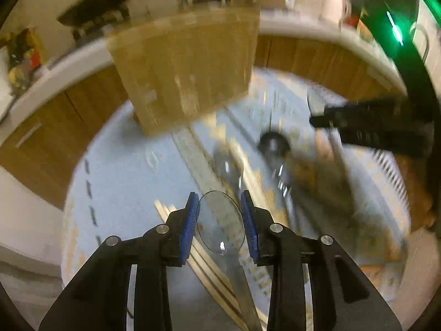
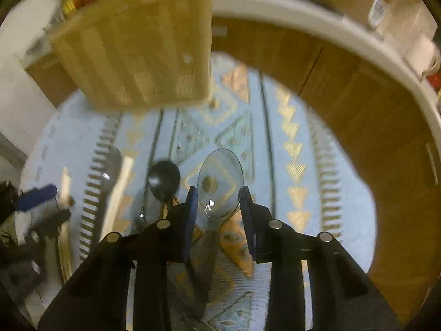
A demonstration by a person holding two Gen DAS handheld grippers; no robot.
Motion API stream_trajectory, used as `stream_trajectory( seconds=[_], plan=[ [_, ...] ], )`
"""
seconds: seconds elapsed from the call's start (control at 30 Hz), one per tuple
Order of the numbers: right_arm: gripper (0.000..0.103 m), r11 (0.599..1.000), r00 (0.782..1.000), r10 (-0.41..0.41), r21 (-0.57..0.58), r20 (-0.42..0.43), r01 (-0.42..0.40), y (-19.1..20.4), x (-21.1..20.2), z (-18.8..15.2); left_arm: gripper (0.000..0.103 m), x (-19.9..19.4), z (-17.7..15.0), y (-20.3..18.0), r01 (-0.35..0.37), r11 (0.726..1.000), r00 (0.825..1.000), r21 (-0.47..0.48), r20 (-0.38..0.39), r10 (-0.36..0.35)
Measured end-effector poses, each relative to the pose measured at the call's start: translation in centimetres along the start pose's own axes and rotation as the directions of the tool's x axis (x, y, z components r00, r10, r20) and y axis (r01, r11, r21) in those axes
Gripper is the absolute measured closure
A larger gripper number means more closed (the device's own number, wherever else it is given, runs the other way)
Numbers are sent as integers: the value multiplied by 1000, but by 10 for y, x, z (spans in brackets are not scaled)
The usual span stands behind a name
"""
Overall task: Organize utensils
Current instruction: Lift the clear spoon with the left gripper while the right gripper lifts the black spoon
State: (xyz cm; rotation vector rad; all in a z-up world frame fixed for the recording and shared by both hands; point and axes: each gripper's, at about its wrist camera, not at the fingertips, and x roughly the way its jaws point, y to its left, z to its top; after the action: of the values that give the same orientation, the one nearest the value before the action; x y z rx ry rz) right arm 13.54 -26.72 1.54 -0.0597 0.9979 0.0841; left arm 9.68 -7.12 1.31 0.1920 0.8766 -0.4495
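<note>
Over a pale blue rug [image 2: 325, 127] with gold triangles, both grippers are pointing steeply downward, each carrying a clear plastic spoon. Left gripper [image 1: 220, 201]: its blue pads [image 1: 190, 226] are clamping the left clear spoon [image 1: 220, 226] at the sides of the bowl and neck, bowl tipped forward past the fingertips, handle running back between the fingers. Right gripper [image 2: 219, 193]: jaws are closing on the neck of the right clear spoon [image 2: 220, 183], whose bowl is standing up beyond the tips; the handle is blurring out below. A wooden utensil box [image 1: 182, 66] is sitting on the rug ahead of both grippers, in front of the wooden cabinets [image 1: 317, 55] and white countertop [image 1: 297, 24]; its compartments cannot be made out through the blur. Loose utensils are lying on the rug between the grippers: a black spoon [image 2: 163, 178], another clear spoon [image 1: 228, 165], pale wooden chopsticks [image 1: 209, 262] just under the left gripper. Everything is smearing with motion blur, so finer contact cannot be told. In the left wrist view the right gripper is showing as a dark shape at the right edge.
</note>
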Motion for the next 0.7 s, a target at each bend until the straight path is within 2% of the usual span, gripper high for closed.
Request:
stream_trajectory(
  seconds=[0.07,0.13,0.3,0.33,0.37,0.4,0.43,0.53,0.7],
  plan=[
    [75,1000,996,27,-5,90,-27,-3,-24,-5,74,-18,7,-1,18,1000,997,-18,71,-16],
    [75,999,984,48,-10,173,-47,-5,-47,-8,74,-43,12,3,34,999,987,-38,161,-28],
    [76,998,942,58,-21,330,-54,-1,-74,2,74,-71,40,14,38,996,948,-81,317,-11],
    [83,998,931,55,-27,361,-49,2,-82,6,74,-79,47,17,28,995,936,-94,353,6],
    [101,998,925,58,-32,374,-50,4,-88,10,74,-84,52,20,27,994,928,-104,372,14],
    [101,998,915,62,-28,398,-56,4,-95,17,74,-87,57,22,26,993,923,-111,385,19],
    [101,997,907,74,-28,415,-68,6,-101,24,74,-94,68,27,23,993,915,-117,402,26],
    [101,994,900,112,-49,420,-101,11,-106,46,74,-100,87,37,12,992,904,-126,426,43],
    [101,984,910,177,-49,375,-171,5,-99,52,74,-103,90,52,37,989,908,-142,417,26]
  ],
)
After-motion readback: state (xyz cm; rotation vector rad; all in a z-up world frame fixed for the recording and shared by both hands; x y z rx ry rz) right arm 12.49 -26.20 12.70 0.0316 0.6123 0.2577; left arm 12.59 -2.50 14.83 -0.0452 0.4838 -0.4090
